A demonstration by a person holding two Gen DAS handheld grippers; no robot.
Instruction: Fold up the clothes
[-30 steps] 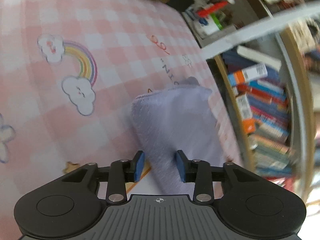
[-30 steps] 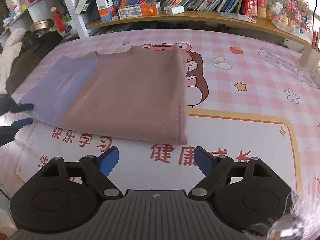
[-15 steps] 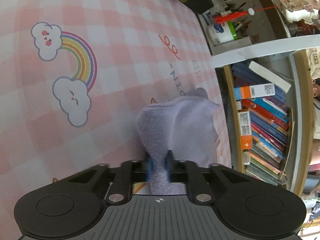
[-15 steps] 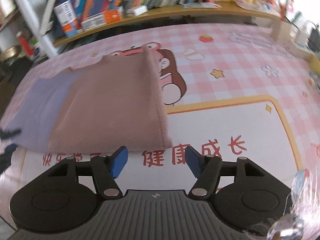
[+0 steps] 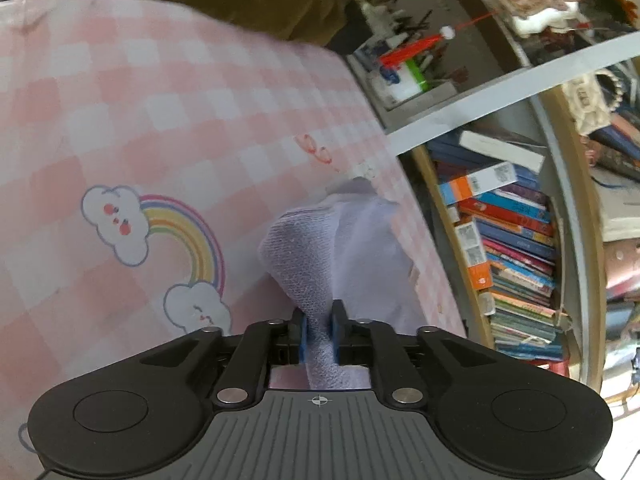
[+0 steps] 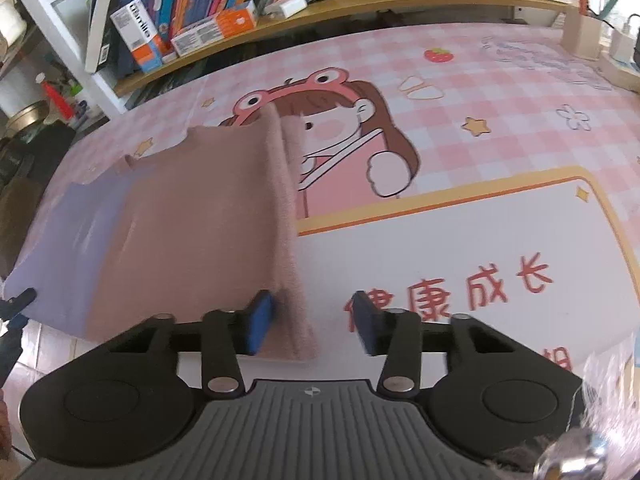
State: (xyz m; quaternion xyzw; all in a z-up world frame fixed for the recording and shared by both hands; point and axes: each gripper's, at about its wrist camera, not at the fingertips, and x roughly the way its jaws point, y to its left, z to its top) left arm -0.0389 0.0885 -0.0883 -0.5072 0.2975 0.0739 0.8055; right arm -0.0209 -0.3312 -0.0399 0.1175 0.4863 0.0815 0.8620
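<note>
A folded garment lies on the pink checked table mat (image 6: 500, 92). Its right part is dusty pink (image 6: 200, 224) and its left part is lilac (image 6: 68, 248). My left gripper (image 5: 318, 330) is shut on the lilac end (image 5: 320, 264) and holds it bunched up off the mat (image 5: 120, 120). It also shows at the left edge of the right wrist view (image 6: 14, 312). My right gripper (image 6: 314, 322) is open, with the near right corner of the pink part between its fingers (image 6: 260, 320).
A low bookshelf (image 6: 248, 8) full of books runs along the mat's far edge; it also shows in the left wrist view (image 5: 512, 260). A pen holder (image 6: 580, 36) stands at the far right. A cartoon girl print and red Chinese characters cover the mat.
My left gripper has closed on the lilac end and lifted it. My right gripper has moved left and forward onto the pink corner, still open.
</note>
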